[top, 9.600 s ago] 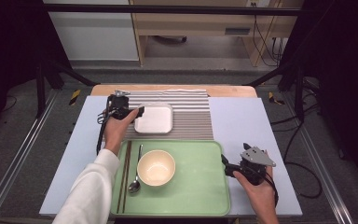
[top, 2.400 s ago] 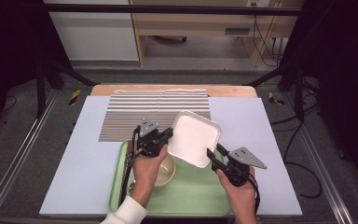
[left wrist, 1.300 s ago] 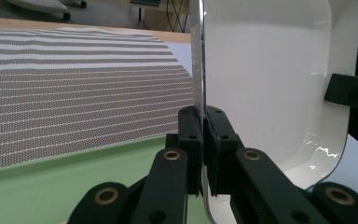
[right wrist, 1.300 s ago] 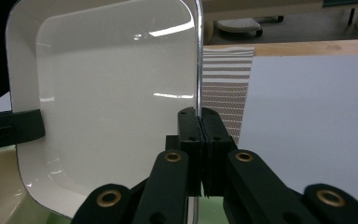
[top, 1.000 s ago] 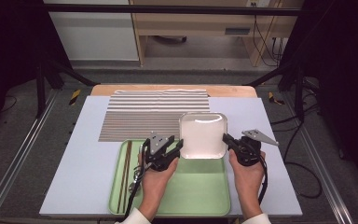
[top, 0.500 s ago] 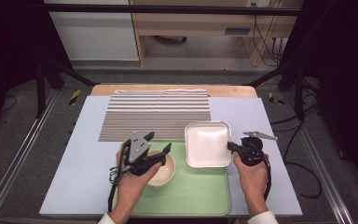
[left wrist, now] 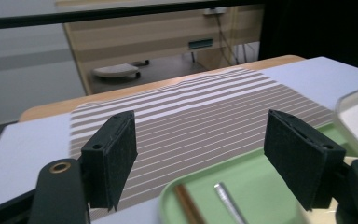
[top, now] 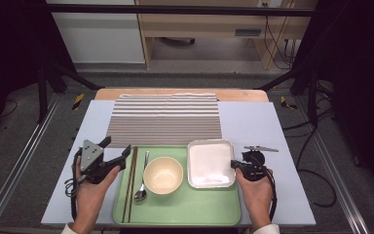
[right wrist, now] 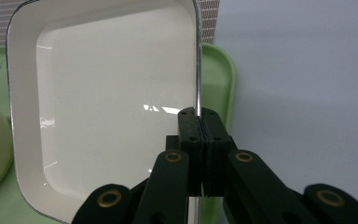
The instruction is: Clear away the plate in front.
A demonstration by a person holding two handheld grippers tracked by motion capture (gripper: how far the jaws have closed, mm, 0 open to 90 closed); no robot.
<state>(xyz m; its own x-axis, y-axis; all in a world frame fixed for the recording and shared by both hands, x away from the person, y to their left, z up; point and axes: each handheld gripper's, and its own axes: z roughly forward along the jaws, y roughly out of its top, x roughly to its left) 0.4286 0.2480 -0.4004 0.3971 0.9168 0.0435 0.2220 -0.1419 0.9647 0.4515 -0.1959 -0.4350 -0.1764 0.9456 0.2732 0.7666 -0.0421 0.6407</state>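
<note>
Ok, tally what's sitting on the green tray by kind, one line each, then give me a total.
Square white dish: 1, its rim pinched in the right gripper
Cream bowl: 1
Spoon: 1
Brown chopsticks: 2, one pair
Total on the green tray: 5 pieces
The left gripper holds nothing.

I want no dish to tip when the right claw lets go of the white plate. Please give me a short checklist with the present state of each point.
1. Right claw pinches the rim of the white plate: ok, jaws shut on it.
2. Plate lies inside the green tray: ok, at its right end.
3. Plate rests flat on the tray: cannot tell.
4. Plate apart from the bowl: ok, a narrow gap shows.
5. Left claw out of the way: ok, open, at the tray's left edge.
6. Chopsticks and spoon undisturbed: ok, left of the bowl.
</note>
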